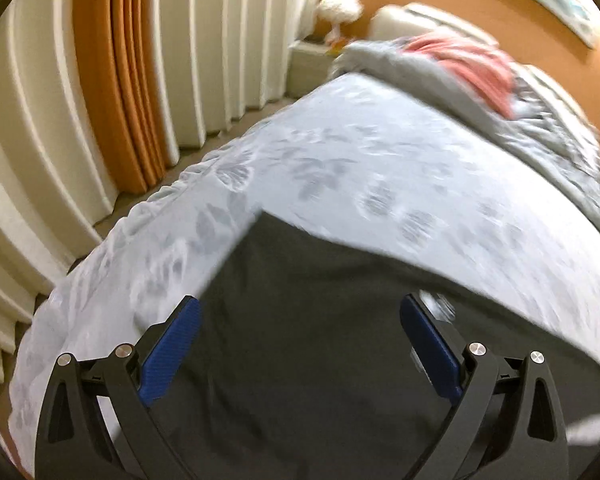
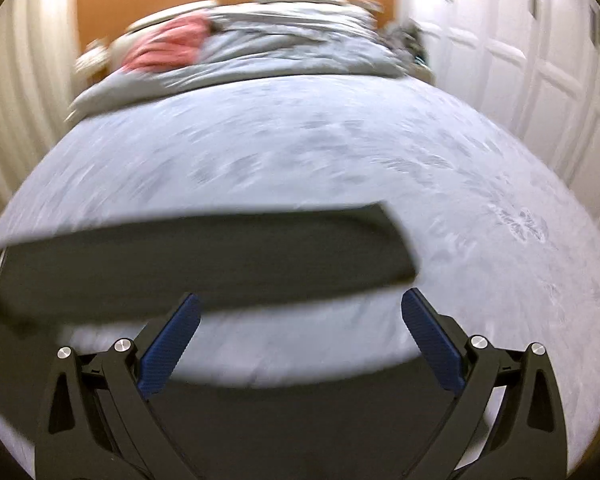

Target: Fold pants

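Dark grey pants (image 1: 308,320) lie flat on a pale blue patterned bedspread (image 1: 360,160). In the left wrist view they fill the space under and ahead of my left gripper (image 1: 300,308), which is open and empty with blue pads (image 1: 172,352) wide apart. In the right wrist view a dark band of the pants (image 2: 204,252) crosses the left and middle, with more dark fabric (image 2: 300,420) low down. My right gripper (image 2: 300,306) is open and empty above the bedspread (image 2: 300,140). Both views are motion-blurred.
A rumpled grey duvet (image 2: 284,48) and a pink cloth (image 2: 168,44) lie at the head of the bed. White and orange curtains (image 1: 116,80) hang on the left; a nightstand (image 1: 308,60) stands by the bed. White wardrobe doors (image 2: 540,80) stand on the right.
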The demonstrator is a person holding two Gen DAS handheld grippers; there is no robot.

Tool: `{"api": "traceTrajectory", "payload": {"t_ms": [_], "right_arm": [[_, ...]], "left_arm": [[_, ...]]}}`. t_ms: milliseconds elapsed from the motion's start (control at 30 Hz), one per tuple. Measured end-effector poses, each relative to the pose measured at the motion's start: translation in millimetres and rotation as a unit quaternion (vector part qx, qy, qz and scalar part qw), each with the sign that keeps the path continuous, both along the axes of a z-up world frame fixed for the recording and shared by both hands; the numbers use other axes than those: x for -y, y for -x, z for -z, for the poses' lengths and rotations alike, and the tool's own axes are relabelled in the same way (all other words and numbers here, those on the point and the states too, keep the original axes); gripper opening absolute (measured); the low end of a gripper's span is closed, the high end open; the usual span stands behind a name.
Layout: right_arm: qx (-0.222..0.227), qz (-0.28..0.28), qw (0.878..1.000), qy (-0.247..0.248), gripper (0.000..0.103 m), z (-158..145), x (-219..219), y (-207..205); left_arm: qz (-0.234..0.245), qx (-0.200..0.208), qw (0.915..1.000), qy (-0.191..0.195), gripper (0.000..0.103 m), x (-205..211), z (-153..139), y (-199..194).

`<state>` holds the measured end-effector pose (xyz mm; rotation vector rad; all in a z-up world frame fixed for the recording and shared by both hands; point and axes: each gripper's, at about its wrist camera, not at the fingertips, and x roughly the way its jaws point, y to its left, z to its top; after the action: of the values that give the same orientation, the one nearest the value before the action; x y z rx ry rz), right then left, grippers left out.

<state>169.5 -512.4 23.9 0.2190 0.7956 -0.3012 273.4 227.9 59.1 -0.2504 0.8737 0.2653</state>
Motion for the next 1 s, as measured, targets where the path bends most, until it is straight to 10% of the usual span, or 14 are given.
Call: {"api": "traceTrajectory", "payload": {"t_ms": [233, 333, 367, 433, 467, 500, 767, 1000], "right_arm": [[-0.068, 0.035, 0.994, -0.072, 0.098, 63, 66, -93], [-0.082, 0.010, 0.995, -0.059, 0.098, 82, 53, -107], [-0.083, -0.002, 0.996, -0.038, 0.090, 83, 45, -110], [-0.081, -0.034, 0.996, -0.018, 0.054, 79, 31, -115], [-0.076, -0.037, 0.996, -0.020, 0.017, 73, 29, -115], [-0.066, -0.035, 0.997, -0.027, 0.004, 64, 30, -113], [0.086, -0.096, 0.990, 0.051, 0.004, -47, 7, 1], [0.043, -0.103, 0.991, 0.074, 0.012, -7, 9, 105]], "left_arm": [[-0.034, -0.089, 0.9943, 0.047, 0.097, -32, 77, -90], [-0.029, -0.083, 0.9959, -0.022, 0.079, -15, 89, -97], [-0.025, -0.085, 0.9953, -0.038, 0.073, -12, 89, -98], [-0.037, -0.086, 0.9940, -0.056, 0.026, -16, 83, -96], [-0.036, -0.085, 0.9953, -0.031, 0.023, -22, 78, -94], [-0.041, -0.077, 0.9961, -0.009, 0.021, -29, 70, -89], [0.026, 0.050, 0.9971, 0.051, 0.016, -48, -36, 39], [0.026, 0.016, 0.9992, 0.025, 0.028, -69, -9, 165]]}}
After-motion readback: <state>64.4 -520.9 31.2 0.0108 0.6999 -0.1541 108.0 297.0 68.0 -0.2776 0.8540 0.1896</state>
